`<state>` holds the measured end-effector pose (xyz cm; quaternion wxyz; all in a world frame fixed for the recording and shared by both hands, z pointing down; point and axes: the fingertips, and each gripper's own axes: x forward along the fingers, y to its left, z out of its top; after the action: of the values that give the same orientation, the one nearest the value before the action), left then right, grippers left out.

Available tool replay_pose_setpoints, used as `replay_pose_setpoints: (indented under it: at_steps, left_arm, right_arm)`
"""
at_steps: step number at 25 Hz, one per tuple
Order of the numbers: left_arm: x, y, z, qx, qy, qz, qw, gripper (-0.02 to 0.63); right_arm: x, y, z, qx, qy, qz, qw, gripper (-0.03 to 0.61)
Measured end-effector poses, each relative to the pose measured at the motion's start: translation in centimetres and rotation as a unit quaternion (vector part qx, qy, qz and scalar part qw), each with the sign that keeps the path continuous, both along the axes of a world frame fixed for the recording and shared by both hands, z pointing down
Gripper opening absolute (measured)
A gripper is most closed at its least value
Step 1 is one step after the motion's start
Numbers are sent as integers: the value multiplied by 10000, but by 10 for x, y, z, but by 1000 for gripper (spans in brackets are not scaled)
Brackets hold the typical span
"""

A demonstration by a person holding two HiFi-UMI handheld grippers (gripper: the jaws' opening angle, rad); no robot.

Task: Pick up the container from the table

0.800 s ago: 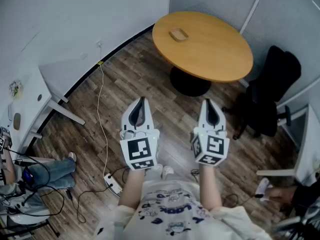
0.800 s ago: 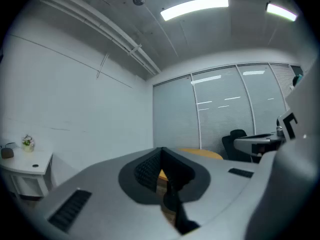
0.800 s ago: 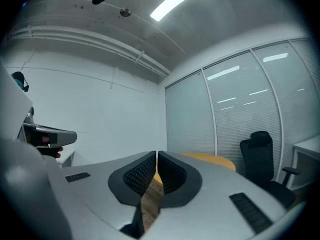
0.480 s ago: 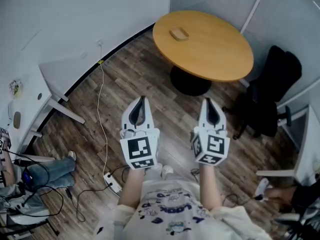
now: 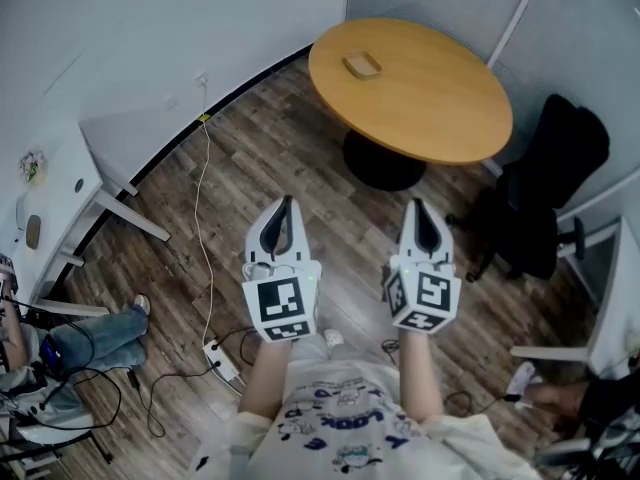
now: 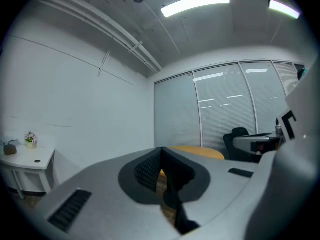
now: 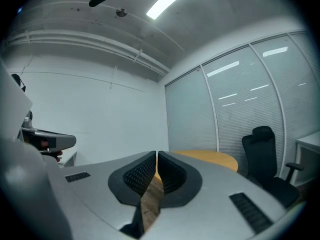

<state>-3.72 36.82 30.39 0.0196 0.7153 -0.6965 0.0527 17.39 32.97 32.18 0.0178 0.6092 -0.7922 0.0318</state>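
Both my left gripper (image 5: pixel 286 204) and right gripper (image 5: pixel 416 208) are pressed closed, empty; container (image 5: pixel 362 65) on table (image 5: pixel 440 103) at 12 o'clock, chair (image 5: pixel 545 203) at 2.

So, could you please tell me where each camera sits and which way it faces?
Head view: on the person's head, looking steeply down at the table and container; shows the shirt, left hand-held gripper and right hand-held gripper.
Left gripper view: rides the left hand-held gripper, facing along its shut jaws toward the table.
Right gripper view: likewise on the right one.
Shared: both gripper views show the table and chair.
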Motion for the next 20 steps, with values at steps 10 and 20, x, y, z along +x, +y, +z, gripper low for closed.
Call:
replay_pose_setpoints:
  at_steps: [10,20]
  left_arm:
    - [5,-29,12,-111,-28,-75,9999,2]
    - [-12,-131,19,-54,6,95,9999,2]
  right_arm:
    - [6,-30,15,-161,-70,-19,9998,14]
    - [-12,-127,25,-137,-58,90,9998,14]
